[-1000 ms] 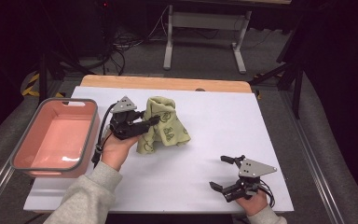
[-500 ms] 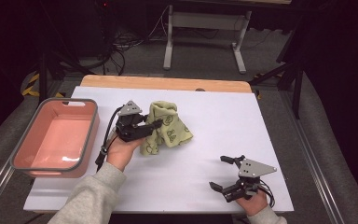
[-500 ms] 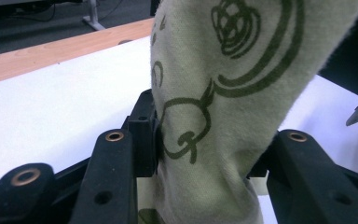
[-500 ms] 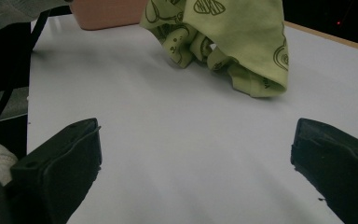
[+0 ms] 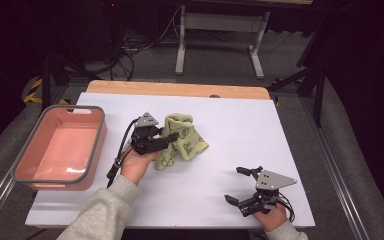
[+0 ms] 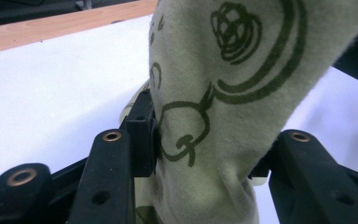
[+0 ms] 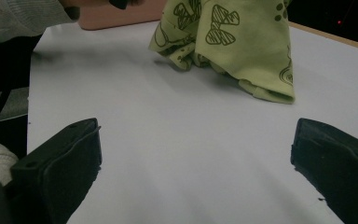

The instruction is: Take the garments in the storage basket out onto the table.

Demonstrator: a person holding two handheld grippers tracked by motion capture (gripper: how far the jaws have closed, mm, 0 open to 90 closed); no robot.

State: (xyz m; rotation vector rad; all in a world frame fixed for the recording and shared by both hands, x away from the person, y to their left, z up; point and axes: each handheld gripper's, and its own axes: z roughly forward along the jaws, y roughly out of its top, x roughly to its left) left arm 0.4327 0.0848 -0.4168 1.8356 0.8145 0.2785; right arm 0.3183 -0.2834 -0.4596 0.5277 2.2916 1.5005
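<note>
No words, numbers, labels or brand names are showing anywhere that can be read. The green cloth [image 5: 182, 142] is carrying dark printed drawings, not letters: curly lines, rings and a little round swirl in the left gripper view [image 6: 242, 84], and bow shapes and dots in the right gripper view [image 7: 223, 32]. The pink tub [image 5: 55, 172] and the white table top [image 5: 260, 125] are showing no writing at all.
</note>
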